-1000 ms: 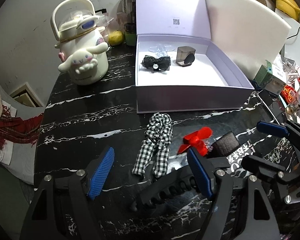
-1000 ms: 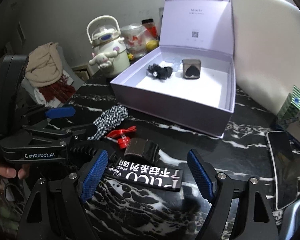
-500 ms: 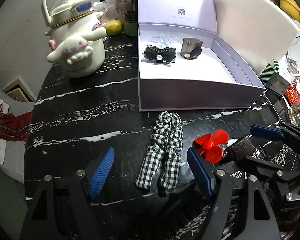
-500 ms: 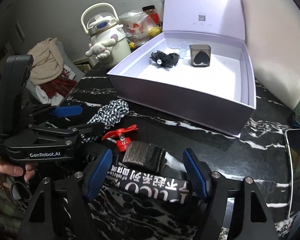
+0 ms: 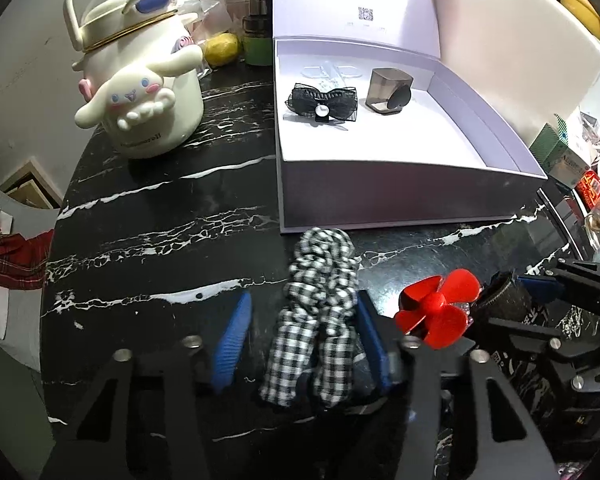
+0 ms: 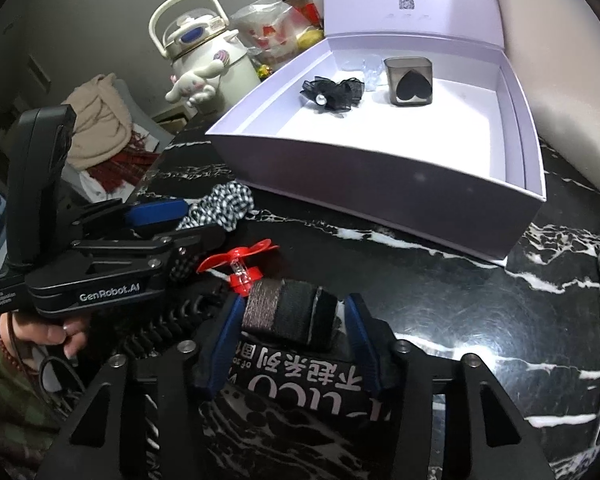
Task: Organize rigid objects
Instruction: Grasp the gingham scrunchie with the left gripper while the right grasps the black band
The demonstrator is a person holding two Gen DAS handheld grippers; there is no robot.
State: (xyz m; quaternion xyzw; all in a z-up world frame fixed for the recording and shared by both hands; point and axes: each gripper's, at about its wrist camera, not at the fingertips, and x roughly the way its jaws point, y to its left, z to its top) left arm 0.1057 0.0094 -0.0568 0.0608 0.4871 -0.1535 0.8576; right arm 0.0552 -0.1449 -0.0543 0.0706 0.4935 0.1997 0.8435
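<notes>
tools have both just been closing. left tool [image 5: 300, 340] straddles the checked scrunchie [image 5: 320, 312] on the black table [image 5: 160, 220], right pad touching it, left pad apart, not yet clamped. right tool [image 6: 292, 336] brackets the dark roll [image 6: 290, 314], left pad touching; grip unclear. red clip [image 5: 440, 312] lies between them. at 12 o'clock, the open box [image 5: 400, 196] holds a black bow [image 5: 324, 100] and heart cube [image 5: 392, 90].

One open lilac box [image 5: 400, 200] — three hair accessories inside, three outside, one kettle [image 5: 140, 92].
</notes>
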